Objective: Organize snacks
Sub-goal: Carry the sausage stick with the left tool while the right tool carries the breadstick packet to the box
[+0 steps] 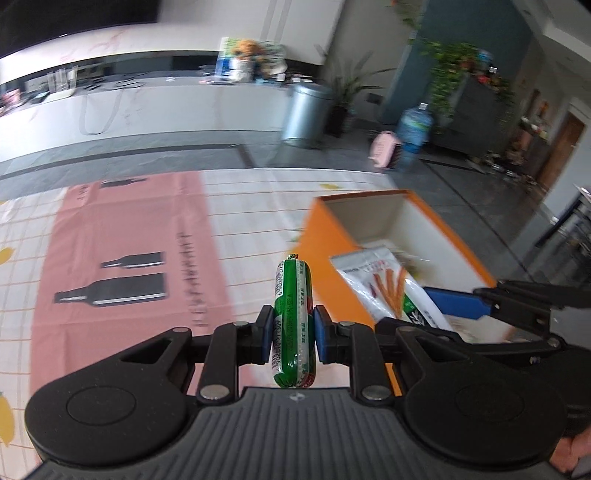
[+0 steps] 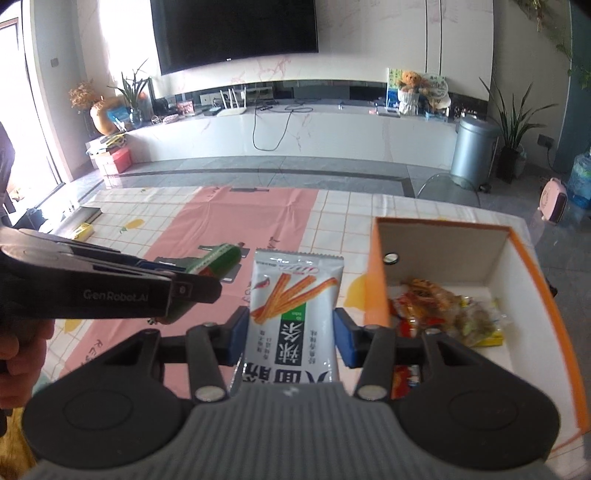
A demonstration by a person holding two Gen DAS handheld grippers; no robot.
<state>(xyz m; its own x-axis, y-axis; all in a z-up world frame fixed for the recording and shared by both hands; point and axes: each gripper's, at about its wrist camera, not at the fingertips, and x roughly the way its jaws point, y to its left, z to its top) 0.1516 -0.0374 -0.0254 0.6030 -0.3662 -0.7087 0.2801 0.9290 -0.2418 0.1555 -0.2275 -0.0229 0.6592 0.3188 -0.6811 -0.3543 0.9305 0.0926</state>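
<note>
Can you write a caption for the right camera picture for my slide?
Right tongs hold a white snack packet beside the orange box of snacks.

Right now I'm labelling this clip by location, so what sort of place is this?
Most likely a home living room. A large wall-mounted TV hangs above a long white media console carrying a teddy bear, and potted plants stand beside it. The snacks are handled at a table with a patterned cloth.

We see a green sausage [image 1: 293, 317] with white print at centre frame; a white packet [image 2: 291, 314] with orange sticks and a green patch; an orange box [image 2: 380, 280], white inside; a pink-and-white checked tablecloth [image 1: 129, 229] with black bottles.
</note>
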